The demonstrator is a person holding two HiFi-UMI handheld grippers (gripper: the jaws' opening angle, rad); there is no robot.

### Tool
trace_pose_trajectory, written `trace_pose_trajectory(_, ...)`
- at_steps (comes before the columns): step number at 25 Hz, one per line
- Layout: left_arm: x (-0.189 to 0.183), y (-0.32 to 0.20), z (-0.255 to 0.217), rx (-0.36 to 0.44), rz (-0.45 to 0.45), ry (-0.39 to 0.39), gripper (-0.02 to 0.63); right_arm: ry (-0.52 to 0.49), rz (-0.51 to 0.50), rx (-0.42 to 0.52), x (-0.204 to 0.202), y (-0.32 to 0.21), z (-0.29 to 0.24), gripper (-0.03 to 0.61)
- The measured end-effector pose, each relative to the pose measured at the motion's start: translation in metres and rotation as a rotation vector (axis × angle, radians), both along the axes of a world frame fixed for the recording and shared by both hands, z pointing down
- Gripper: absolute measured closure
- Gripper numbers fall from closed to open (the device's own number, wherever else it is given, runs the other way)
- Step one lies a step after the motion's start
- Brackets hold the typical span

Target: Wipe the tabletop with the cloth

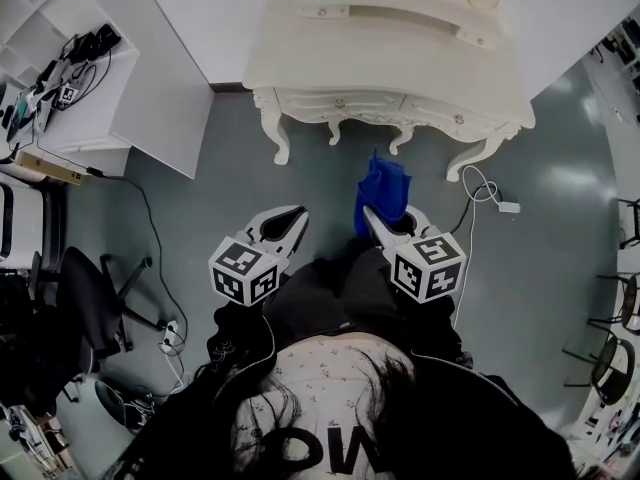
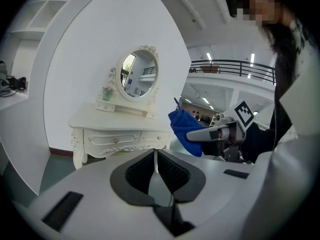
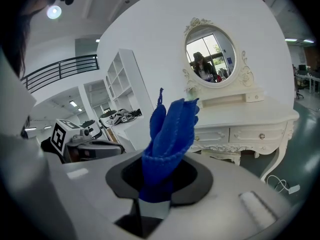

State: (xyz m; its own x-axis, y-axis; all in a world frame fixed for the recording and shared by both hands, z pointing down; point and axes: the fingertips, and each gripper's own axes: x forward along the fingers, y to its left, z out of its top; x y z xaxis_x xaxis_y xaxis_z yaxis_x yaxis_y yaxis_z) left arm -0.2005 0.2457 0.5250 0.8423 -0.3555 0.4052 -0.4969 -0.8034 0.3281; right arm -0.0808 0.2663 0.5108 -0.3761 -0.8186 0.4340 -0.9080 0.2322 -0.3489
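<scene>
Nearest us we see the person's dark hair (image 1: 330, 408), low in the head view. Beyond it stands the cream dressing table (image 1: 400, 68), with an oval mirror (image 3: 210, 54) at its back. We find both grippers held over the grey floor (image 1: 220, 198), short of the table. The left gripper (image 1: 292, 224) has its jaws pressed together with nothing between them. The right gripper (image 1: 385, 218) pinches the blue cloth (image 3: 170, 134), which stands up bunched from its jaws, well apart from the tabletop.

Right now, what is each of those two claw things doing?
Left gripper: shut, holding nothing.
Right gripper: shut on the crumpled blue fabric cloth.
</scene>
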Motion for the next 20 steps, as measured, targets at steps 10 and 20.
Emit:
trace_pose_trajectory(10, -0.006, 0.005, -0.001, 0.009, 0.011, 0.009, 0.614, 0.022, 0.007, 0.009, -0.003, 0.002, -0.005, 0.470)
trace_pose_trajectory(20, -0.032, 0.008, 0.006, -0.010, -0.043, 0.022, 0.614, 0.036, 0.034, 0.005, 0.004, -0.003, -0.009, 0.471)
